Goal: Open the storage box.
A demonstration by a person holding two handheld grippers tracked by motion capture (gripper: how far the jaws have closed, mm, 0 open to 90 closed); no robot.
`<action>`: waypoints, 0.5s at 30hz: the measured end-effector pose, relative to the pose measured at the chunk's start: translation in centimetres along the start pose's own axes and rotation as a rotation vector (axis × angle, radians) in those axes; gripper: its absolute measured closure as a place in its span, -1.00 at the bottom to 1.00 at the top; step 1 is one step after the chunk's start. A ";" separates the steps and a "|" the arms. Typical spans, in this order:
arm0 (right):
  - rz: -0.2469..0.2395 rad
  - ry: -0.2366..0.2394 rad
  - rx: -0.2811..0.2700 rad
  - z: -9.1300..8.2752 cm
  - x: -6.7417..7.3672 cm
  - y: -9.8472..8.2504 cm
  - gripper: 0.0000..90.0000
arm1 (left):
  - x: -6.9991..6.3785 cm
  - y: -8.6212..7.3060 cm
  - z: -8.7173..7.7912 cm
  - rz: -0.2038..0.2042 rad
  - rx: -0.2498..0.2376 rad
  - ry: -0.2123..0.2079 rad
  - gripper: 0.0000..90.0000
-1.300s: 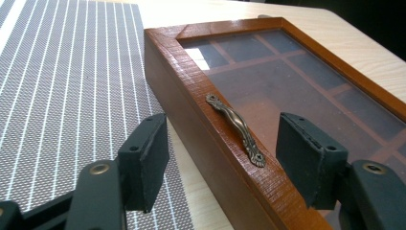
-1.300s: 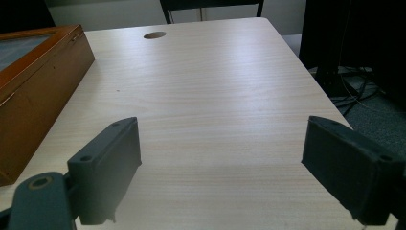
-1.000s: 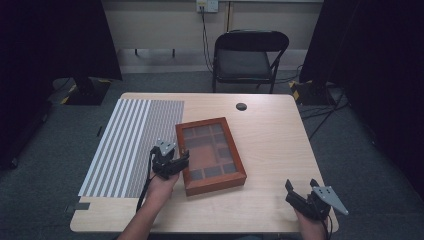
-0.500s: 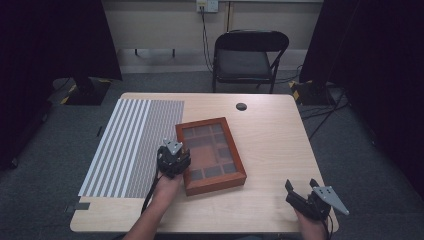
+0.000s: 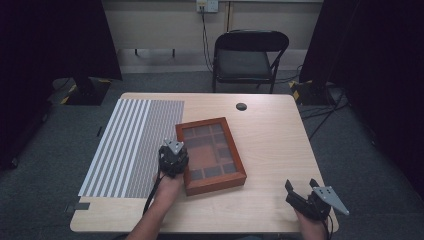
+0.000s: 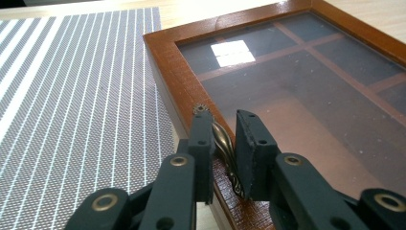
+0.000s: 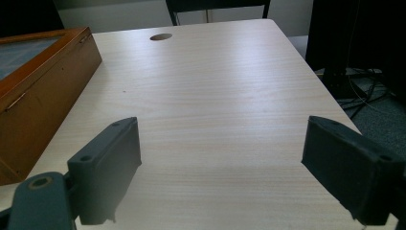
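A shallow brown wooden box with a glass lid over several compartments lies at the middle of the table. My left gripper is at its left edge. In the left gripper view the jaws of the left gripper have just been closing and now pinch a small brass handle on the rim of the box's lid. My right gripper hovers at the table's front right corner. Its jaws stand wide open over bare wood in the right gripper view, with the box's side off to the left.
A grey and white striped mat covers the table's left part and lies right beside the box. A small dark round spot marks the far side of the table. A black folding chair stands behind the table.
The left gripper has shifted a little to the right onto the box's left edge, and its jaws have closed around the handle. The right gripper has stayed where it was.
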State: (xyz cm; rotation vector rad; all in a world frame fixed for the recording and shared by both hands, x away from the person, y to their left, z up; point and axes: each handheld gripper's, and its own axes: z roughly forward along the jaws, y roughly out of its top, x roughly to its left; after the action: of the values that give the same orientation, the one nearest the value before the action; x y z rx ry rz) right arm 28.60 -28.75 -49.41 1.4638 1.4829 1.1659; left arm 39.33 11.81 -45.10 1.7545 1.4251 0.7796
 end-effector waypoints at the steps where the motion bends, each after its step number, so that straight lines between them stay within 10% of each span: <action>1: 0.000 0.000 0.000 0.0 0.0 0.0 -0.73 | 0.0 0.0 0.0 0.000 0.000 0.000 0.73; 15: 0.003 -0.002 -0.001 0.0 0.0 0.0 -0.73 | 0.3 0.3 -0.3 0.003 -0.011 -0.006 0.81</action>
State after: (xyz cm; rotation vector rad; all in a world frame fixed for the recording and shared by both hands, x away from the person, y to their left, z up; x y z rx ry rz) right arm 28.60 -28.77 -49.41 1.4669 1.4783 1.1666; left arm 39.33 12.06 -44.65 1.7495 1.4126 0.7819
